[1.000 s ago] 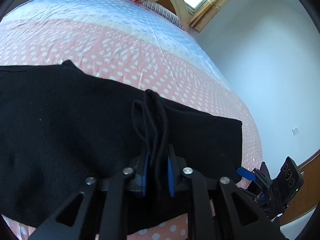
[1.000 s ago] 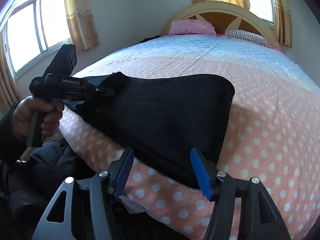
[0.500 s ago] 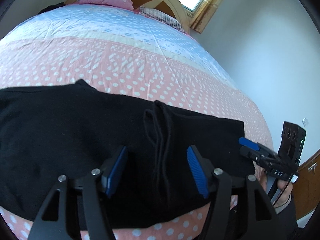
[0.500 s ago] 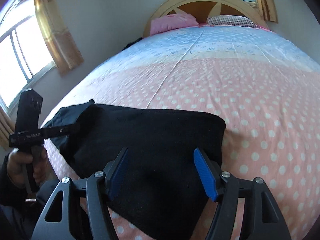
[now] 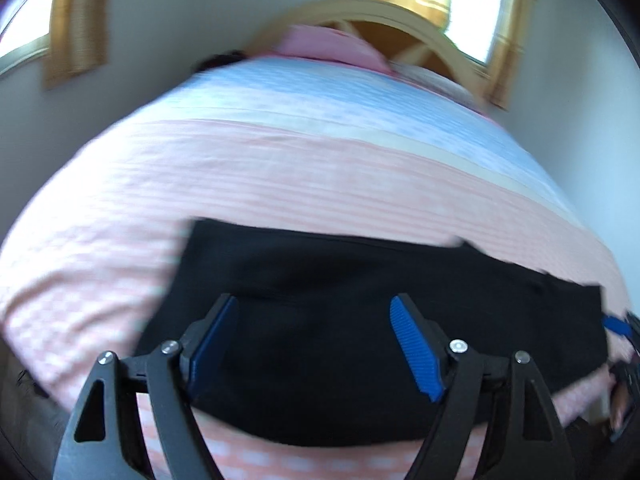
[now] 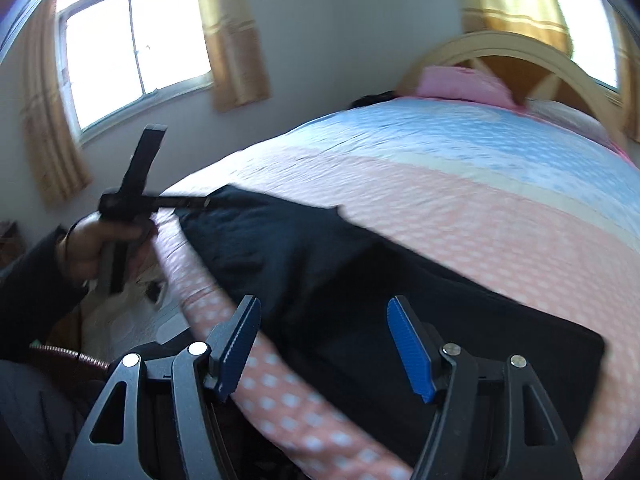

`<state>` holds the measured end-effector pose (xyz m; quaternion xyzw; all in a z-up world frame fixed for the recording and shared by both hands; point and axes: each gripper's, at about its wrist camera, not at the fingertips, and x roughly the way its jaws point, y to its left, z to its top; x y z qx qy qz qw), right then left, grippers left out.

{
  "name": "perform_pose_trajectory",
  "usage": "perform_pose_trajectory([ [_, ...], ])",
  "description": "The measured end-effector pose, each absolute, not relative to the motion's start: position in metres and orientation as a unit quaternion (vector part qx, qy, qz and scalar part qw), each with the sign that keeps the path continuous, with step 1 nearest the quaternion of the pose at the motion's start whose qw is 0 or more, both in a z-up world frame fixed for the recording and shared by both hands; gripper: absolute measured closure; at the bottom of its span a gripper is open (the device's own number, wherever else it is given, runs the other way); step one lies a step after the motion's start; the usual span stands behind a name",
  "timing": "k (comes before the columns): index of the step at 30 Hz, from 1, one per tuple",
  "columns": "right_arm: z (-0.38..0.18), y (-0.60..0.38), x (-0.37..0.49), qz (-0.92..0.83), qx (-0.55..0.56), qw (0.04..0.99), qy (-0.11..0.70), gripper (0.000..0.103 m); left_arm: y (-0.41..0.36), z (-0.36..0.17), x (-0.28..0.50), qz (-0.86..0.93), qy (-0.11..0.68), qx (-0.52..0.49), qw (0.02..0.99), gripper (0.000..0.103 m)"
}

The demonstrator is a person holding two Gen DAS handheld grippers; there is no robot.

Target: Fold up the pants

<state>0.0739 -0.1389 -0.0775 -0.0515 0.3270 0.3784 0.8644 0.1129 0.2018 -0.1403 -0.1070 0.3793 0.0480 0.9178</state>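
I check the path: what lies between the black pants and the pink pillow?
Only bare bedspread, its pink band then its blue, between pants and pink pillow, in the left wrist view.

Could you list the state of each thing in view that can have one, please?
Left gripper: open, empty, over the pants.
Right gripper: open, empty, over the pants at the bed's edge.
Black pants: lying flat on the bedspread, layered, near the bed's edge.
Bedspread: spread over the bed.
Pink pillow: resting at the headboard.
Curtains: drawn aside, window uncovered.
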Motion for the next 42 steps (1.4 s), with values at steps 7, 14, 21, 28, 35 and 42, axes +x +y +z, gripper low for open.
perform_pose_trajectory([
  [7,-0.134,-0.096,0.073,0.383,-0.119,0.833,0.381,0.036,0.265,-0.174,0.110,0.094,0.394,-0.153,0.901,0.023],
  [14,-0.111,-0.119,0.048,0.386,-0.120,0.847,0.345,0.036,0.257,-0.176,0.109,0.072,0.389,-0.143,0.907,0.024],
  [21,-0.093,-0.160,0.038,0.362,-0.059,0.873,0.320,0.036,0.256,-0.171,0.115,0.059,0.395,-0.141,0.906,0.041],
  [28,-0.097,-0.188,0.059,0.324,0.010,0.884,0.337,0.036,0.257,-0.169,0.111,0.030,0.403,-0.175,0.898,0.072],
  [35,-0.097,-0.208,0.068,0.296,0.055,0.894,0.333,0.035,0.249,-0.145,0.103,0.029,0.378,-0.187,0.906,0.077],
  [42,-0.092,-0.215,0.069,0.269,0.049,0.905,0.325,0.035,0.223,-0.098,0.094,-0.028,0.332,-0.197,0.922,0.078],
])
